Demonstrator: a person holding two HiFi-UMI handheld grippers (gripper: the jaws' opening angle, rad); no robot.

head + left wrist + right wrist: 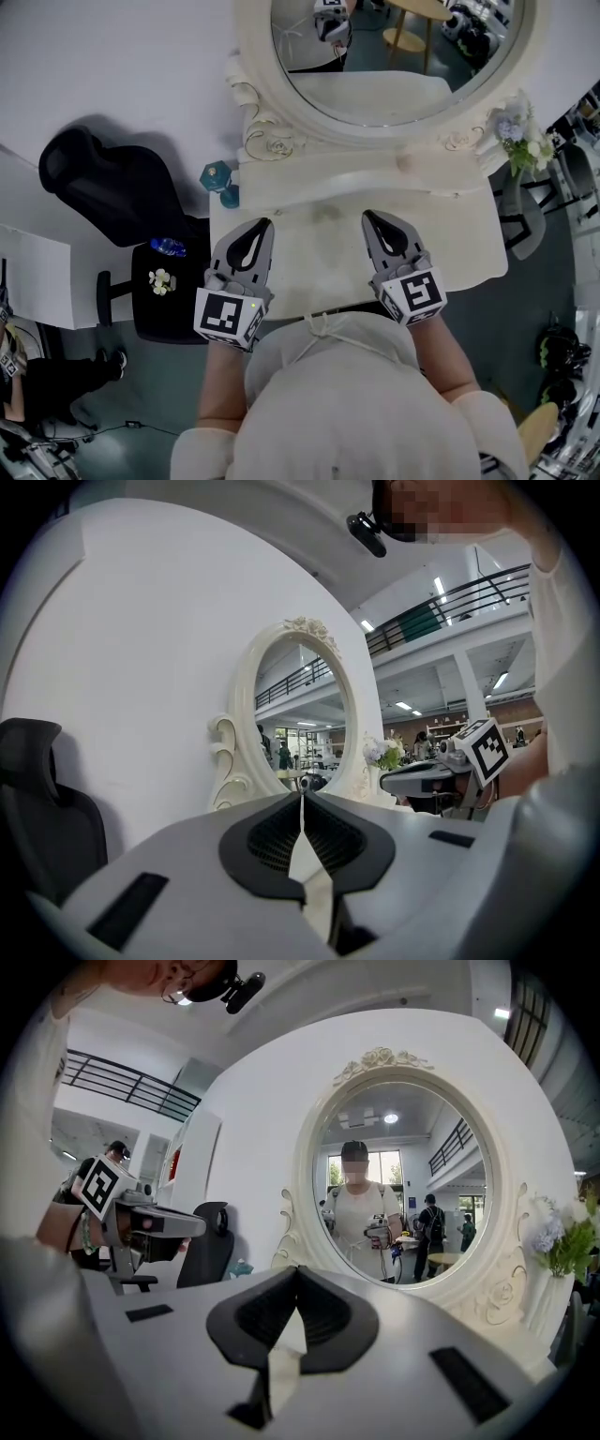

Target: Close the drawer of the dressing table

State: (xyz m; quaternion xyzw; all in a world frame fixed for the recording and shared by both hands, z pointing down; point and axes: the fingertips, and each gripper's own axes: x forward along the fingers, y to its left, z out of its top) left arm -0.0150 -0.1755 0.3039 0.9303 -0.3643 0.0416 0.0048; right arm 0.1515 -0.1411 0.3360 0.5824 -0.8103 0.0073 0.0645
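The white dressing table [469,234] stands against the wall with its oval mirror [394,56] behind it. Its drawer is hidden below the top and behind the person's body. My left gripper [265,223] hovers over the left part of the table top, jaws shut with nothing between them. My right gripper [367,216] hovers over the middle right, also shut and empty. In the left gripper view the closed tips [302,795] point level toward the mirror frame [239,752]. The right gripper view shows shut tips [298,1269] facing the mirror [403,1194].
A black office chair [112,197] stands left of the table, with a black stool [164,300] carrying a bottle beside it. A teal ornament [220,181] sits at the table's back left corner. Flowers [520,136] stand at the back right.
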